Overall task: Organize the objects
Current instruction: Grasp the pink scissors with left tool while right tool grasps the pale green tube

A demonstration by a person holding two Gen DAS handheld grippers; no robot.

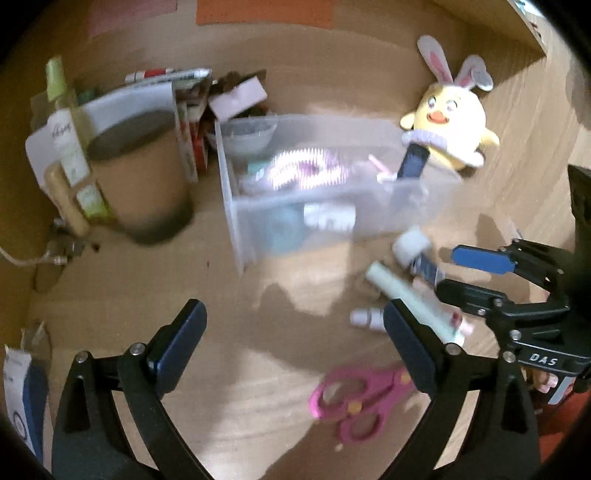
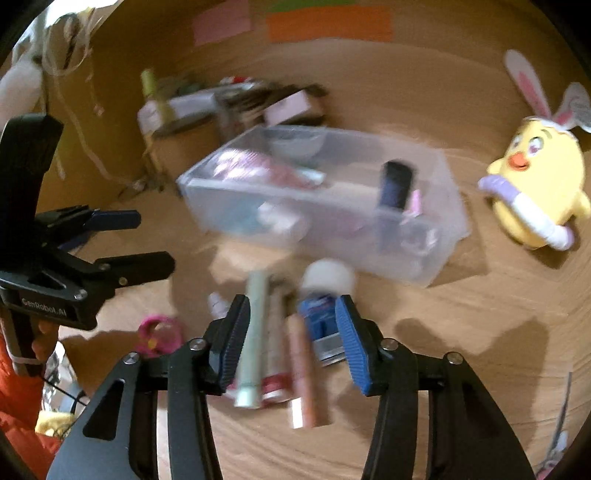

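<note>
A clear plastic bin (image 1: pixel 332 199) (image 2: pixel 439 254) sits mid-table and holds several small items. Before it lie a pale green tube (image 1: pixel 410 299) (image 2: pixel 255 332), a blue tube with a white cap (image 1: pixel 413 247) (image 2: pixel 321 302), a pink stick (image 2: pixel 303 373) and pink scissors (image 1: pixel 358 398) (image 2: pixel 159 332). My left gripper (image 1: pixel 295 332) is open and empty, above the bare table left of the tubes; it also shows in the right wrist view (image 2: pixel 147 240). My right gripper (image 2: pixel 291 332) is open, its jaws either side of the tubes, just above them; it also shows in the left wrist view (image 1: pixel 450 273).
A yellow chick plush with bunny ears (image 1: pixel 450 122) (image 2: pixel 535 184) stands right of the bin. A brown round container (image 1: pixel 144 173), bottles and boxes crowd the back left. A cardboard wall with coloured sheets (image 2: pixel 328 24) closes the back. Both views are motion-blurred.
</note>
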